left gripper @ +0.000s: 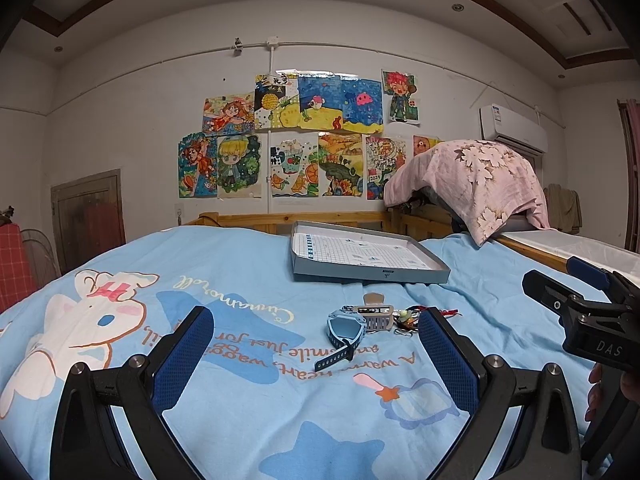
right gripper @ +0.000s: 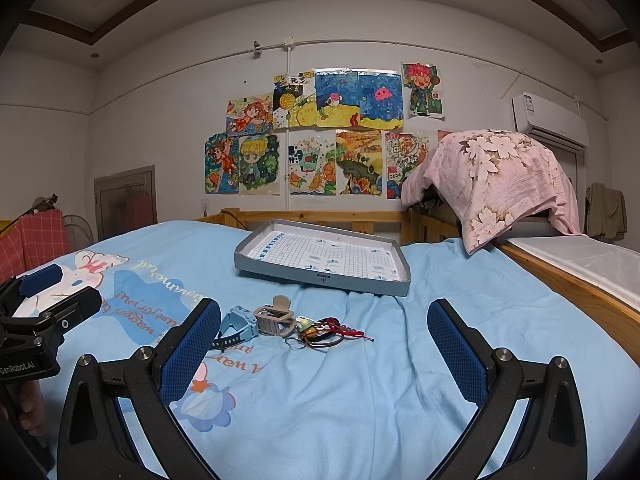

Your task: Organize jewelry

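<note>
A small heap of jewelry lies on the blue bedspread: a light-blue watch (left gripper: 346, 330) (right gripper: 240, 326) with a dark strap, a beige hair claw (left gripper: 376, 314) (right gripper: 276, 318), and a tangle of red cord bracelets and rings (left gripper: 408, 318) (right gripper: 324, 332). Behind the heap stands a shallow grey box lid (left gripper: 372, 276) (right gripper: 320, 280) lined with grid paper. My left gripper (left gripper: 316, 344) is open, hovering in front of the watch with nothing between its fingers. My right gripper (right gripper: 324, 340) is open too, just short of the bracelets. Each gripper shows at the edge of the other's view.
A wooden bed rail (right gripper: 328, 216) runs behind the box lid. A pink floral cloth (right gripper: 504, 176) covers a pile at the back right. A wooden edge (right gripper: 580, 292) borders the bed on the right. A person's hand (left gripper: 600, 392) holds the right gripper's handle.
</note>
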Demonstrator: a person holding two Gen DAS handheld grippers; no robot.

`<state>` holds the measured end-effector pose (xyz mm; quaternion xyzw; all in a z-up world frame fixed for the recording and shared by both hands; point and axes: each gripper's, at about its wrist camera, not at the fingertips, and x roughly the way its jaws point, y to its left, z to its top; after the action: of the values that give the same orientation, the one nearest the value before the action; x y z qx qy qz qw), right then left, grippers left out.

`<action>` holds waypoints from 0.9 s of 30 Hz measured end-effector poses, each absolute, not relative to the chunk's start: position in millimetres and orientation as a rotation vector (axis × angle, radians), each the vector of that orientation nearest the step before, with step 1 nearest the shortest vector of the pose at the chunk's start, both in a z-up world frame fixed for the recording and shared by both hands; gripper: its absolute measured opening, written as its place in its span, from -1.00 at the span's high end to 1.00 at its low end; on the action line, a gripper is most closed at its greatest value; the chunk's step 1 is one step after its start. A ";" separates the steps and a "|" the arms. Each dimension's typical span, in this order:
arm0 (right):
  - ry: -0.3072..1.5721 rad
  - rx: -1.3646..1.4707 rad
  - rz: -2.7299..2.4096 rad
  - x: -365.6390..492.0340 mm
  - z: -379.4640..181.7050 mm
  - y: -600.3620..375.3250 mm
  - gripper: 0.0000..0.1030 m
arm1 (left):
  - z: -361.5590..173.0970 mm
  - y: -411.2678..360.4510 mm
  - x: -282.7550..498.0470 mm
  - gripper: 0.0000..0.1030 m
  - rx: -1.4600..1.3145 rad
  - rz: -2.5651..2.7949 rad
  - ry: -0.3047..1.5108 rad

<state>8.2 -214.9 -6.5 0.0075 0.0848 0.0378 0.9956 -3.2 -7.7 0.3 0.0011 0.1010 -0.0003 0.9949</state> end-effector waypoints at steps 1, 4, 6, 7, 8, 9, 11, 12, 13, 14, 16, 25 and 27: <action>0.170 0.015 0.076 7.9 -6.9 -214.3 -0.98 | 0.3 -6.8 -2.5 -1.00 0.003 -0.001 0.202; 0.171 0.015 0.076 7.5 -7.6 -213.6 -0.98 | 0.4 -7.1 -2.7 -1.00 0.003 -0.001 0.203; 0.171 0.015 0.076 7.5 -7.4 -213.7 -0.98 | 0.3 -7.8 -3.3 -1.00 0.003 -0.001 0.202; 0.170 0.015 0.076 6.9 -6.8 -214.0 -0.98 | 0.3 -6.8 -2.5 -1.00 0.003 -0.001 0.202; 0.171 0.016 0.076 7.6 -5.0 -215.8 -0.98 | 0.3 -6.7 -2.4 -1.00 0.003 -0.001 0.203; 0.171 0.016 0.076 6.6 -5.4 -215.2 -0.98 | 0.3 -7.9 -3.0 -1.00 0.003 -0.001 0.204; 0.172 0.017 0.076 6.0 -3.9 -216.4 -0.98 | 0.2 -7.4 -3.0 -1.00 0.003 -0.001 0.203; 0.172 0.017 0.076 6.5 -2.3 -217.6 -0.98 | 0.2 -6.9 -2.5 -1.00 0.004 -0.001 0.203; 0.173 0.018 0.076 8.6 -6.6 -215.2 -0.98 | 0.2 -7.2 -2.5 -1.00 0.004 -0.001 0.204; 0.174 0.018 0.076 8.4 -6.2 -215.5 -0.98 | -0.5 -10.7 -4.2 -1.00 0.004 0.000 0.206; 0.174 0.019 0.076 7.8 -7.3 -213.9 -0.98 | -2.7 -20.7 -6.6 -1.00 0.005 0.002 0.210; 0.185 0.036 0.083 17.5 -24.8 -211.3 -0.98 | -9.0 -21.5 -0.8 -1.00 0.007 0.004 0.235; 0.186 0.041 0.085 16.9 -23.8 -212.1 -0.98 | -9.2 -20.9 -0.2 -1.00 0.008 0.002 0.242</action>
<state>16.9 -212.1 -23.8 0.0203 0.0929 0.0423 0.9946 -0.2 -20.9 -9.2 0.0042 0.1206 0.0012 0.9927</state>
